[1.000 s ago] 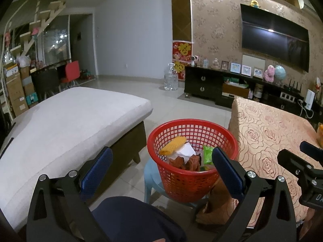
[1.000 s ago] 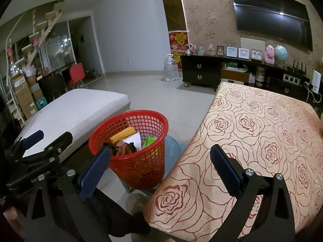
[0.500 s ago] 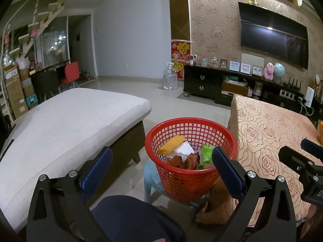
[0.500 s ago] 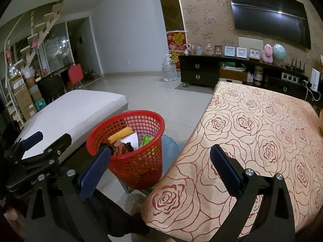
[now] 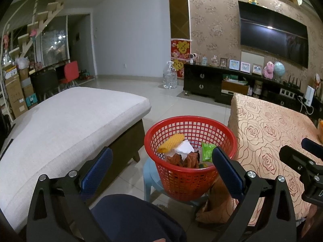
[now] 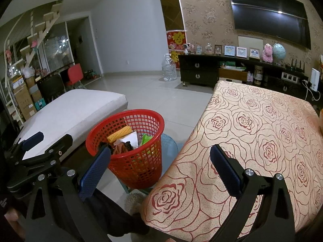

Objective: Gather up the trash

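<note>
Two tools, left (image 5: 161,164) and right (image 6: 160,162), both spread wide and empty; red basket (image 5: 189,173) of trash (image 5: 182,151) on stool (image 5: 150,173) beside surface (image 6: 262,141).

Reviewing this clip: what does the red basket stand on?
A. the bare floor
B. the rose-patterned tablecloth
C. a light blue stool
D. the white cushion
C: in both views the red basket sits on a light blue stool, between the white cushion and the table with the rose-patterned cloth.
</note>
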### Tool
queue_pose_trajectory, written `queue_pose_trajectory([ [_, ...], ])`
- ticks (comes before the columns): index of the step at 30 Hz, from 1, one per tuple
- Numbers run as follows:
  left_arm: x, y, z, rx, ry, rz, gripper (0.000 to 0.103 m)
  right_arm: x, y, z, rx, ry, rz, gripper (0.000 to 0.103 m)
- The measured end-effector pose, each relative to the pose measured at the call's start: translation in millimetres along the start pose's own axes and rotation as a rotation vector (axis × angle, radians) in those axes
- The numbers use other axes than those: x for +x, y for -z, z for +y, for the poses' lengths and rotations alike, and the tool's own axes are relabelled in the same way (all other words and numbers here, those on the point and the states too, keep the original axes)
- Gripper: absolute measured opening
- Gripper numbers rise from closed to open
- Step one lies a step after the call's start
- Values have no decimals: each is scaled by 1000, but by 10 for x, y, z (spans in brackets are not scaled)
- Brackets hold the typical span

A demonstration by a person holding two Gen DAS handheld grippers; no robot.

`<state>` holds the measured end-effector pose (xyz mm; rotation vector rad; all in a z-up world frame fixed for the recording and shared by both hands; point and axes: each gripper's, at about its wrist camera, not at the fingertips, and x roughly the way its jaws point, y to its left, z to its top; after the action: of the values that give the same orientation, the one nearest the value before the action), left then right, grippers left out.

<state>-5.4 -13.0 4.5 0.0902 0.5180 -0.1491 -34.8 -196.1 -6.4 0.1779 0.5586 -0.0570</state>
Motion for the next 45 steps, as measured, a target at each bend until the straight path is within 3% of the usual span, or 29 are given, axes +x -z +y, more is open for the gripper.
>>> queue_pose_trajectory([
  [45, 69, 45, 4, 1, 6, -4, 95, 46, 73, -42, -3, 1, 15, 96],
])
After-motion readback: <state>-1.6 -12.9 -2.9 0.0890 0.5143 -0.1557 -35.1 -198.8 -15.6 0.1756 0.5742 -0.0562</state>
